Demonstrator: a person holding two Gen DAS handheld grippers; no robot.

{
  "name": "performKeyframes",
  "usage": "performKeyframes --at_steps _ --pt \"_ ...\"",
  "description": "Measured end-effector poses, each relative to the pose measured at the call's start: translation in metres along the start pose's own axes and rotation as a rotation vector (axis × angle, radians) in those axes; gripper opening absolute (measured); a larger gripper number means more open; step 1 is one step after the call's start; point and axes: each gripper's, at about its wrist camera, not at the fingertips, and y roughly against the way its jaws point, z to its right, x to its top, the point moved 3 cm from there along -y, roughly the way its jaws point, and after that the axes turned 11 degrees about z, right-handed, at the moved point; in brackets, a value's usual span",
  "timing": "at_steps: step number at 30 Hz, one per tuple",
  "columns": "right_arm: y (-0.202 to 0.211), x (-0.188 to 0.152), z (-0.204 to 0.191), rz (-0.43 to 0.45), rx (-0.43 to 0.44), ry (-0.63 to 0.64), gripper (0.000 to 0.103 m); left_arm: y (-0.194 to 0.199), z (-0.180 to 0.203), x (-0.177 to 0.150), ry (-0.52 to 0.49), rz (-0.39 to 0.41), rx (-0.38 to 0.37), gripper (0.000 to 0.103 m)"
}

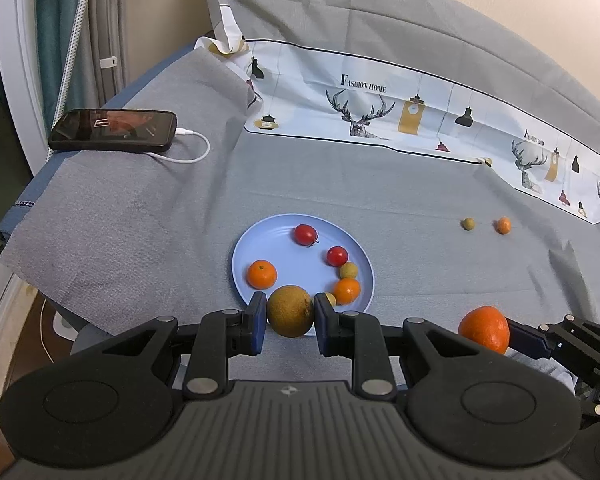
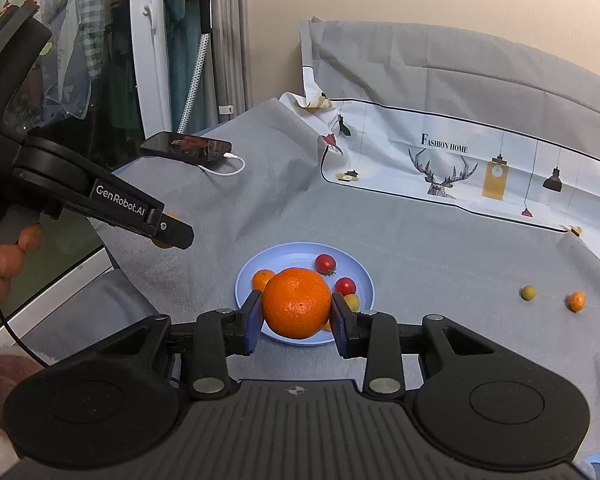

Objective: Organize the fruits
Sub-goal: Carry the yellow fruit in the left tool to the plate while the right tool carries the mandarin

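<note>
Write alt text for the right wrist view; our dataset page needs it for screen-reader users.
The right gripper clamps a large orange just above a blue plate holding cherry tomatoes and small citrus on a grey cloth. The left gripper enters from the left.

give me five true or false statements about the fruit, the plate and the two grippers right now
1. The left hand-held gripper holds a brownish round fruit. True.
2. The right hand-held gripper is open with nothing in it. False: it is shut on a big orange.
3. Two red tomatoes lie on the blue plate. True.
4. The plate is bare. False: it holds tomatoes, small oranges and small yellowish fruits.
5. Two small fruits, one greenish and one orange, lie on the grey cloth off the plate. True.
</note>
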Motion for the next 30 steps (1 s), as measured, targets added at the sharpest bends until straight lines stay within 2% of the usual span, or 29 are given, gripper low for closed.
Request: performKeyframes --at_steps 19,30 --pt "-0.042 0.003 0.008 -0.037 -0.011 -0.015 0.037 -0.033 -0.006 0.013 0.006 -0.023 0.005 0.027" --pt "-0.088 -0.001 0.019 -0.095 -0.009 -0.043 0.037 -0.079 -0.007 0.021 0.0 -0.071 0.016 0.027"
